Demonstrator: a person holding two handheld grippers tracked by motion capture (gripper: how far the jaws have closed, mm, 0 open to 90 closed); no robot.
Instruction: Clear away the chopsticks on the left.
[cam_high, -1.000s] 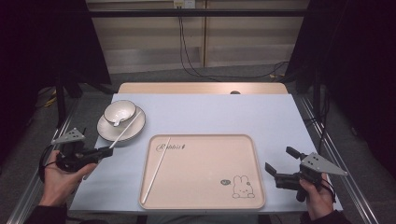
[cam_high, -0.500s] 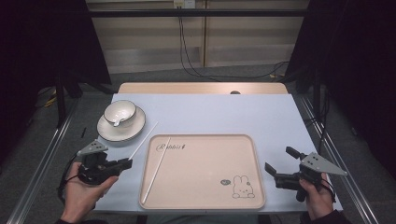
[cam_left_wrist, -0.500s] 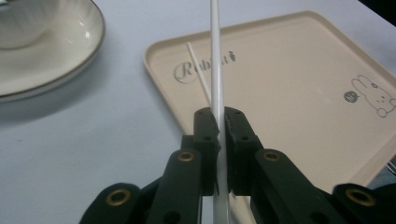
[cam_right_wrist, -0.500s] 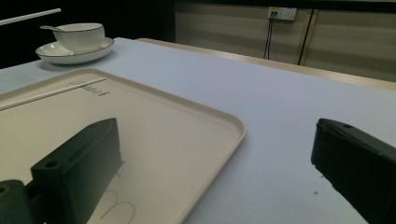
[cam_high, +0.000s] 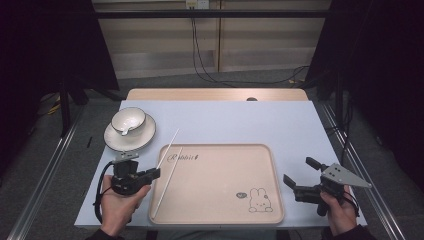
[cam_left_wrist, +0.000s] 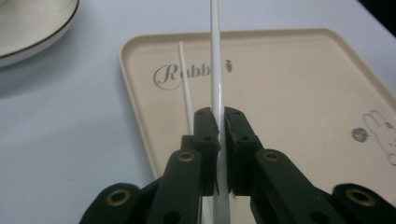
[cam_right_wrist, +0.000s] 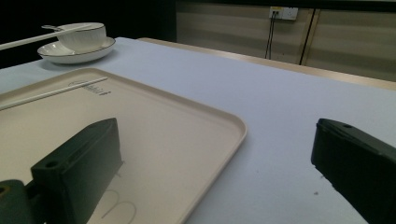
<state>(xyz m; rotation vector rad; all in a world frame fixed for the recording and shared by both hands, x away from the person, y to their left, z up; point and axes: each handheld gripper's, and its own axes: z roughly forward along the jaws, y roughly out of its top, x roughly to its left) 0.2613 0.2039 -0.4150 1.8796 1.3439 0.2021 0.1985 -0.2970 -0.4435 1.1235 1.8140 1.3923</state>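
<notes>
Far left of the high view: white saucer with a dark rim (cam_high: 129, 137) carrying a white bowl-shaped cup (cam_high: 128, 120), on the pale blue bench (cam_high: 240, 120). Well apart from my work, so nothing gets knocked.

Lower left: my left hand-held gripper (cam_high: 152, 173) is pinching a long thin white chopstick (cam_high: 168, 150) near its lower part. In the left gripper view the jaws are pressed onto the stick from both sides (cam_left_wrist: 217, 93), which runs straight up between them. I hold it low so the long free end points away from me, toward the upper part of the frame, over the left rim of the beige rectangular plastic tray with a rabbit drawing (cam_high: 260, 220). A second white chopstick (cam_high: 167, 182) already lies inside the tray along that edge; I judge the held one goes beside it. Left hand (cam_high: 117, 202) low, forearm entering from the bottom, gripper pointing right.

Lower right: my right hand-held gripper (cam_high: 299, 171) rests beside the tray, jaws spread, nothing between them, pointing left. Parked clear of the placement.
</notes>
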